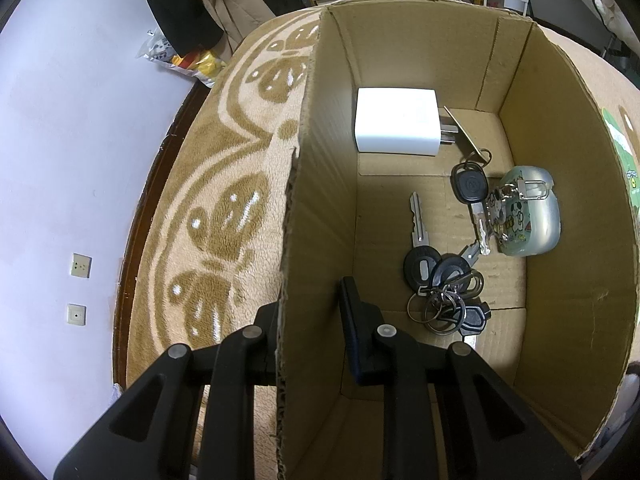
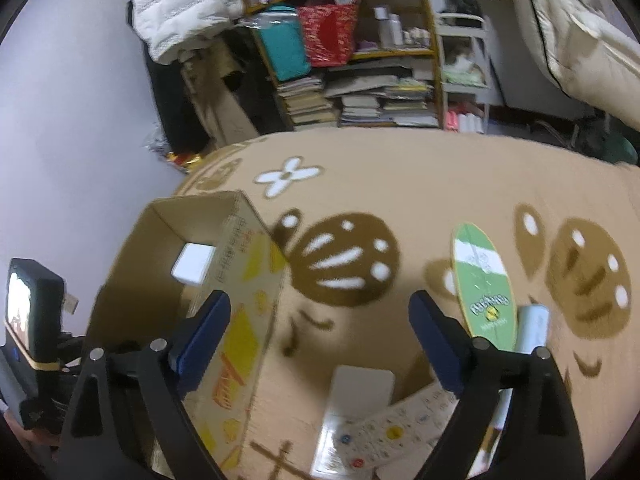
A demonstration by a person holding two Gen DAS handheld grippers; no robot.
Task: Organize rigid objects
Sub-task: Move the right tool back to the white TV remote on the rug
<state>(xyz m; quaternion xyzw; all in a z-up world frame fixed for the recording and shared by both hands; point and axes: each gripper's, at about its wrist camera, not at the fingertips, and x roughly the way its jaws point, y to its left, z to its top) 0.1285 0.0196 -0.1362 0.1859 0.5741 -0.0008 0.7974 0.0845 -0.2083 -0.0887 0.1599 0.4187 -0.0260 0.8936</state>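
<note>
While the open brown cardboard box [image 1: 420,220] is straddled at its left wall by the left gripper [image 1: 310,312], whose grip cannot be told, the wide-open, empty right gripper [image 2: 320,312] is held above the white remote control [image 2: 384,436], lying diagonally just below.

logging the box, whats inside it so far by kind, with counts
charger: 1
key bunches: 2, the second by the case
earbud case: 1
card behind the charger: 1
total: 5 in the box
</note>
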